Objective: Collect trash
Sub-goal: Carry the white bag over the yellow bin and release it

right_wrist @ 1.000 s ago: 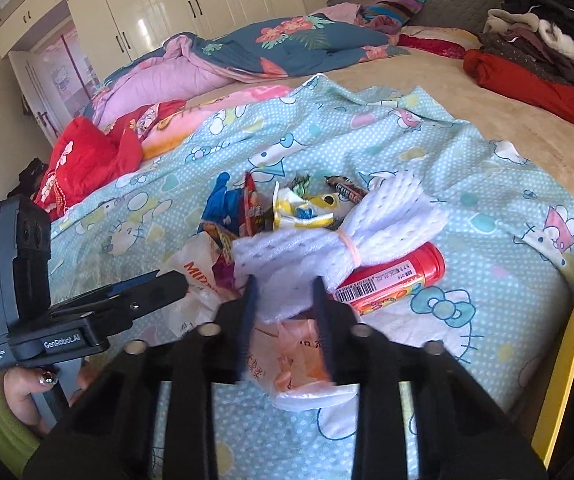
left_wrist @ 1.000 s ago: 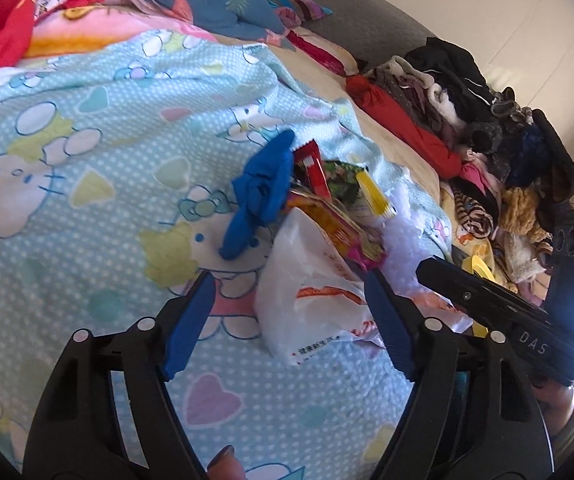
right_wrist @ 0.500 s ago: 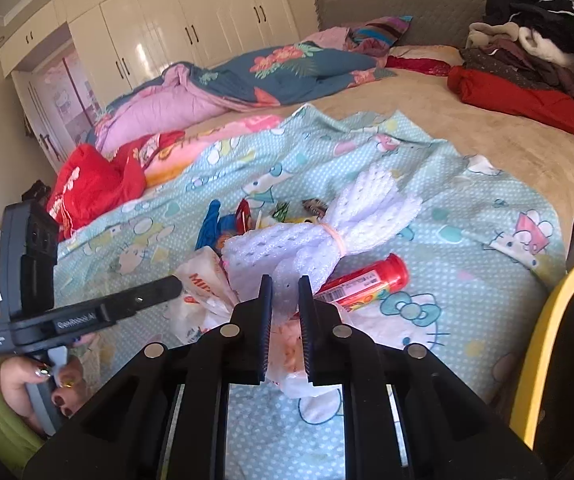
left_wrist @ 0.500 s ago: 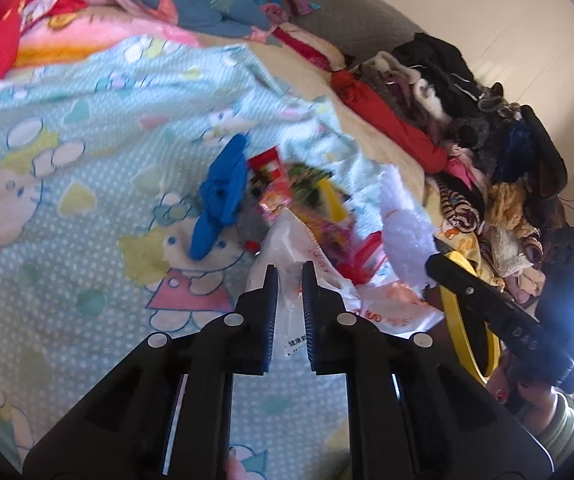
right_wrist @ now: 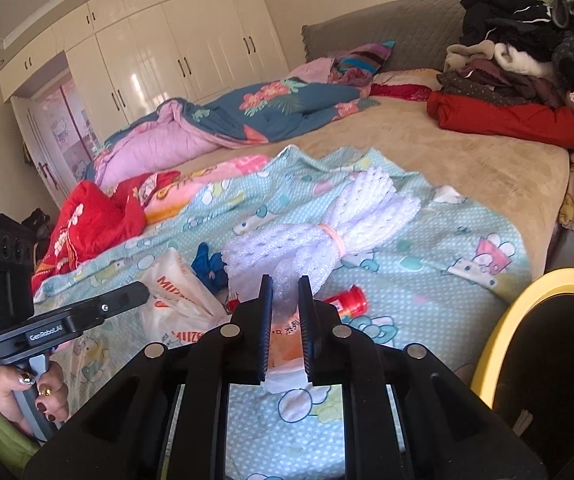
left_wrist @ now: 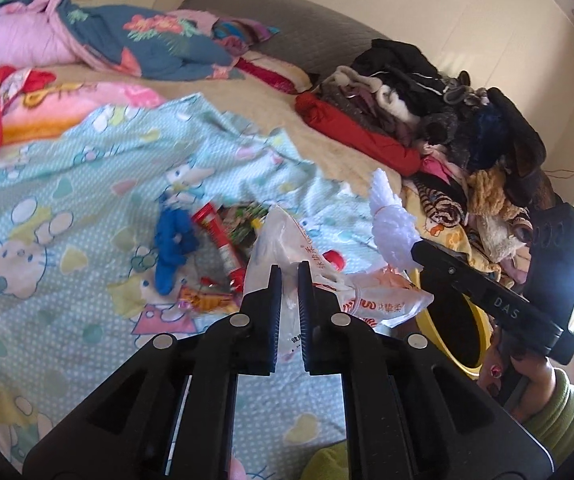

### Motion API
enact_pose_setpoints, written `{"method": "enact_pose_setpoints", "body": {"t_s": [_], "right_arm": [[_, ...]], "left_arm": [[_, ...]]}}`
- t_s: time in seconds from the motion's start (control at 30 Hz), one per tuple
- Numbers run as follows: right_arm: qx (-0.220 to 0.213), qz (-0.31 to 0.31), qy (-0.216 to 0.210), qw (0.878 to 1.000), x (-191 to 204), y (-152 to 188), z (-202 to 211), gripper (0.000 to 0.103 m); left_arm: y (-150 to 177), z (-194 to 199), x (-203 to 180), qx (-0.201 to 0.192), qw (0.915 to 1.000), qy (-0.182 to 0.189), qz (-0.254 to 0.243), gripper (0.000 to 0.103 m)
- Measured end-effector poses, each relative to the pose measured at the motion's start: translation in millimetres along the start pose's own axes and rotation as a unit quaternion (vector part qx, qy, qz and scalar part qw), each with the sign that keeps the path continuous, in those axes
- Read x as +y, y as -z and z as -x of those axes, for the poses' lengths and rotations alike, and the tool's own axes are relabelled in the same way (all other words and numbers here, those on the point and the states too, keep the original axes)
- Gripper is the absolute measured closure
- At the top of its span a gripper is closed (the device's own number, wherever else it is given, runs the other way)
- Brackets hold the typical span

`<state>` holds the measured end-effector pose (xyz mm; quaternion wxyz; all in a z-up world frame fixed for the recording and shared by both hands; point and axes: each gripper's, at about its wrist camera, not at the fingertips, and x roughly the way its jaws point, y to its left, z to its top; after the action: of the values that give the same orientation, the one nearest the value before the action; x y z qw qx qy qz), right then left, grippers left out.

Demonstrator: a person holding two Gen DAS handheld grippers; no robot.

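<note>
Both grippers are pinched on trash above the bed. Left gripper [left_wrist: 290, 276] has its jaws drawn nearly together on a crumpled white plastic bag [left_wrist: 287, 248] with red print, which rises in a peak just past the fingertips; more of the bag [right_wrist: 175, 300] shows in the right wrist view, beside the left gripper's body. Right gripper [right_wrist: 285, 292] is clamped on the near end of a bundle of white foam netting [right_wrist: 339, 224], tied round its middle with a pale band, the far end fanning out above the blanket. In the left wrist view that netting [left_wrist: 391, 228] sticks up from the tip of the right gripper.

Under and behind the bag lies the rest of the litter on a light blue cartoon-print blanket [left_wrist: 67, 208]: a red tube [left_wrist: 219, 236], a blue crumpled piece [left_wrist: 173, 248], a green wrapper [left_wrist: 243, 220] and an orange wrapper [left_wrist: 203, 302]. A red capped bottle [right_wrist: 347, 300] lies just right of the right gripper's fingers. An orange-printed bag [left_wrist: 383, 300] sags between the two grippers.

A yellow-rimmed bin [right_wrist: 499, 332] stands at the bed's edge on the right. Heaped clothes [left_wrist: 447, 112] cover the far side of the bed.
</note>
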<state>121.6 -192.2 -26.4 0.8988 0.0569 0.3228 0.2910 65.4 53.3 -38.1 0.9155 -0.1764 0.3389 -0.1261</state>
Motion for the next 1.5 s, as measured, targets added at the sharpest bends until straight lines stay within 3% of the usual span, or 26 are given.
{"method": "enact_pose_setpoints", "body": {"t_s": [0.67, 1.5], "right_arm": [[-0.043, -0.009, 0.018, 0.999, -22.3, -6.3, 43.1, 0.090], [-0.085, -0.080, 0.084, 0.990, -108.3, -1.5, 106.2, 0.090]], "left_arm": [[-3.2, -4.0, -57.5, -0.006, 0.9975, 0.006, -0.071, 0.099], [13.7, -40.1, -138.8, 0.028, 0.9888, 0.056, -0.136, 0.099]]}}
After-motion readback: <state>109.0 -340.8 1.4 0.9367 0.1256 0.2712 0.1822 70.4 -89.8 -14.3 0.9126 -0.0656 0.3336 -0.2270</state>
